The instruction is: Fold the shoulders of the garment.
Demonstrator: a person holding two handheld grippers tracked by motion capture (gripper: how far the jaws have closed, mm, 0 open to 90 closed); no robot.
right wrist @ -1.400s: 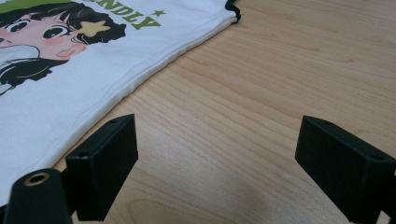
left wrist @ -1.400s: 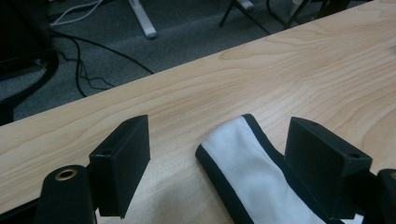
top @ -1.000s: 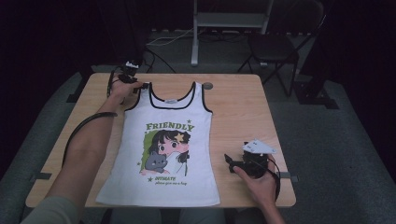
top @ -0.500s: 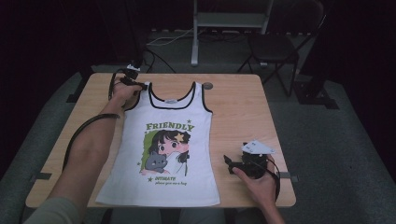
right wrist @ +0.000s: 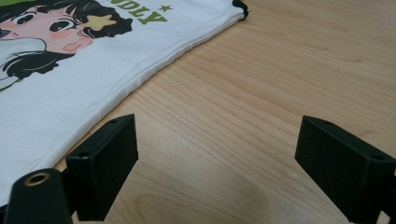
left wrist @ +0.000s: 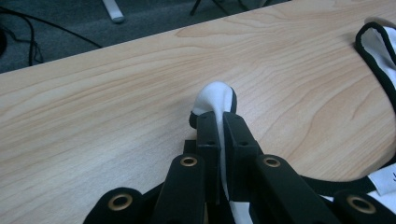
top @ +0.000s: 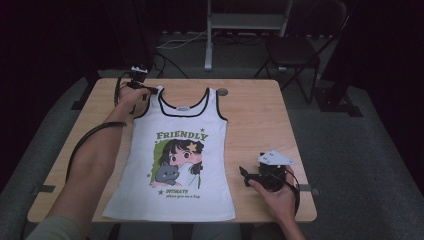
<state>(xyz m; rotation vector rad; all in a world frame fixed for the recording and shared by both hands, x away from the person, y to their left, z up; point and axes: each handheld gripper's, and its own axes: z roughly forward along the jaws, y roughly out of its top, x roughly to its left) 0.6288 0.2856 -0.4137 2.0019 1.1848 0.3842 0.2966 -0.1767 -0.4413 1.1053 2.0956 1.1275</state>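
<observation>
Two grippers: L point(left wrist: 217, 122) just closed, pinching tank top point(top: 175, 165) strap point(left wrist: 215, 95); R point(right wrist: 217, 163) wide open, empty.
Tip: lift strap slowly, keep pinch firm.

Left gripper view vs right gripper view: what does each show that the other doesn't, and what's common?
Left gripper view: the left gripper shut on the tank top's shoulder strap, white fabric bunched between its jaws, and the black-trimmed neckline.

Right gripper view: the right gripper open with nothing between its jaws, the cartoon girl print and the shirt's side seam.

Both: the white tank top lying on the wooden table.
</observation>
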